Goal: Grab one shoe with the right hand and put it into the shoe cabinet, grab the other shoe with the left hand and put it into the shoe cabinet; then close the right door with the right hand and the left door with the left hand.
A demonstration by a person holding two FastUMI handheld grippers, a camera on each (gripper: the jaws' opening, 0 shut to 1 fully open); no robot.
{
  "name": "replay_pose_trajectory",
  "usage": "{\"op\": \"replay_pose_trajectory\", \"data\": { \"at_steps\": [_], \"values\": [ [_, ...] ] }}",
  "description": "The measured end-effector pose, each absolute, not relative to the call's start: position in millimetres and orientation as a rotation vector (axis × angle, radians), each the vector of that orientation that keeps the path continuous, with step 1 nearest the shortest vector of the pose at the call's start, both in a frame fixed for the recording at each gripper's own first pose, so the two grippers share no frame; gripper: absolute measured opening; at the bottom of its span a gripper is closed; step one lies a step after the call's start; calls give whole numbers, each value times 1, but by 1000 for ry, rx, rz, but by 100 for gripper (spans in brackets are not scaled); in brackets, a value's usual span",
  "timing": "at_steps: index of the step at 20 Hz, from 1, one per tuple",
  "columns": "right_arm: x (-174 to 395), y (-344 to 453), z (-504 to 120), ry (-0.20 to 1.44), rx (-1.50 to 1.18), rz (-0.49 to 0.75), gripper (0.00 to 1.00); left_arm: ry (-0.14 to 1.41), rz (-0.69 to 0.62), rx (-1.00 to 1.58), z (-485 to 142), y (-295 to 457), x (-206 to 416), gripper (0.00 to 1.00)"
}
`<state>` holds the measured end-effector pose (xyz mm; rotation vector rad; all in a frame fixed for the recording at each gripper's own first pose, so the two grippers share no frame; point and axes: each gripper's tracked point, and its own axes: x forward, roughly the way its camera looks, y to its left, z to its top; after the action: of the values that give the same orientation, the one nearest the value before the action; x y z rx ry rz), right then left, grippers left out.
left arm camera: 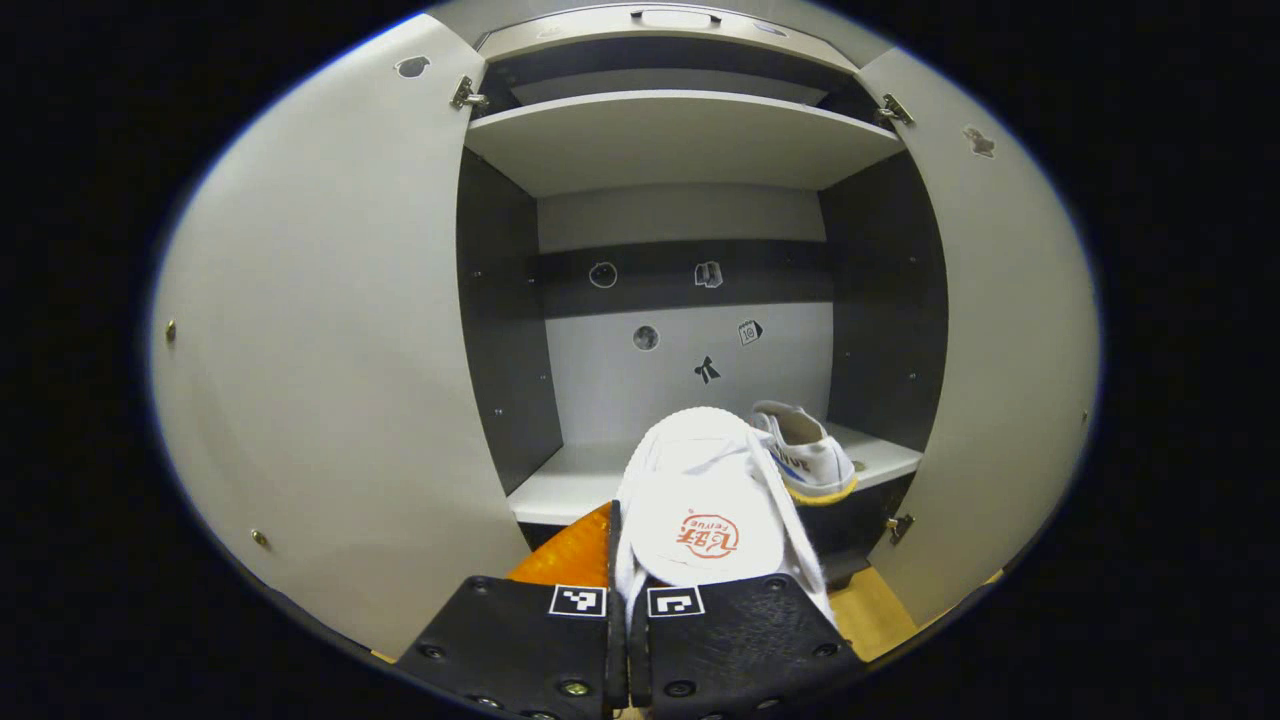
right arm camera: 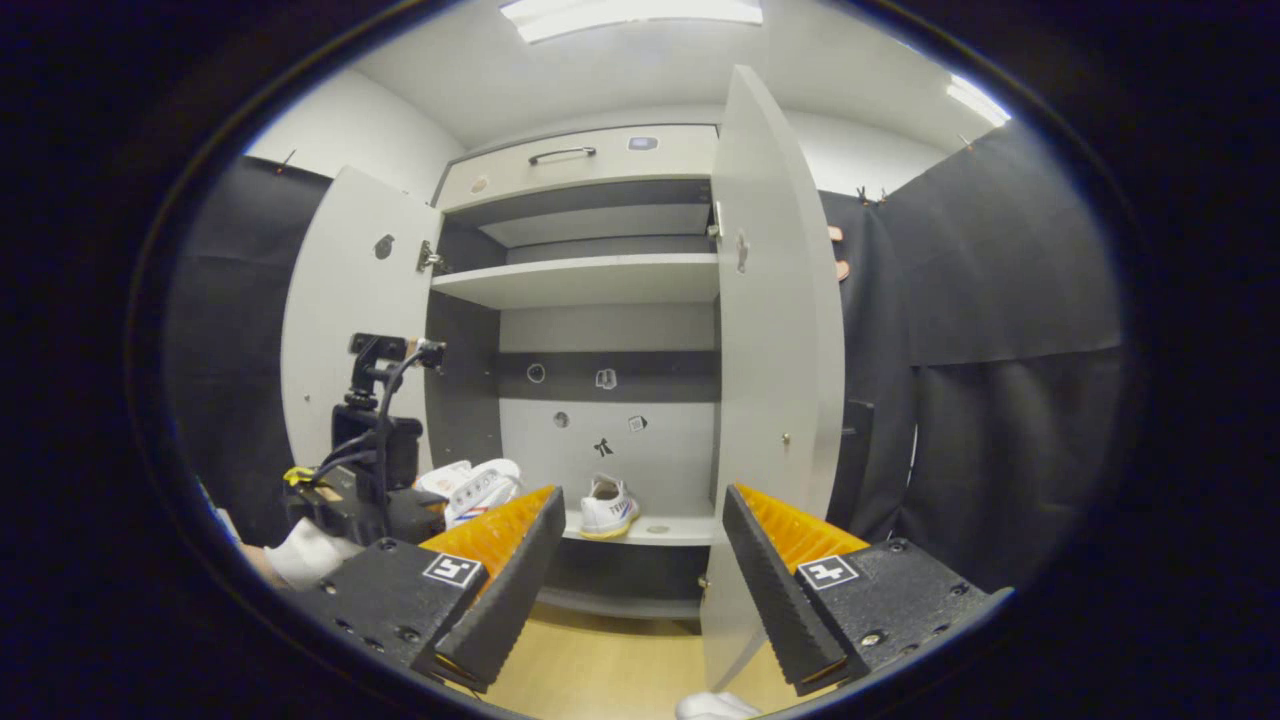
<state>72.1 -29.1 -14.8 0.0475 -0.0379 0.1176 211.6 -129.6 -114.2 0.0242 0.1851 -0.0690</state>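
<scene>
A white shoe (left arm camera: 700,520) was clamped between the closed fingers of the left gripper (left arm camera: 628,600), just short of the shoe cabinet (left arm camera: 690,140). The other shoe (right arm camera: 608,508) was seen on the lower shelf, ahead of the right gripper (right arm camera: 640,570), whose fingers were spread wide around nothing.

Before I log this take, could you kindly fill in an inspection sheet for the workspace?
Surface: lower shelf bare on its left part.
Job's things: one shoe on that shelf, at its right; second shoe held in front of the cabinet; left door and right door open.
Clutter: nothing seen.
Grippers: left gripper shut on second shoe; right gripper open, empty.
Cables: wires on the left gripper's rig.
Surroundings: black cloth wall.
</scene>
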Motion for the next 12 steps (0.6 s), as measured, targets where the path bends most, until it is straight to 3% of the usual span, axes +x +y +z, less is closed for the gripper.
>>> {"op": "replay_pose_trajectory", "data": {
  "at_steps": [7,12],
  "values": [
    [68,-39,-18,-25,30,85,99,178,-66,23,-98,-149,295,1],
    [63,-45,-18,-19,20,67,99,283,-18,21,-127,-142,348,1]
  ]
}}
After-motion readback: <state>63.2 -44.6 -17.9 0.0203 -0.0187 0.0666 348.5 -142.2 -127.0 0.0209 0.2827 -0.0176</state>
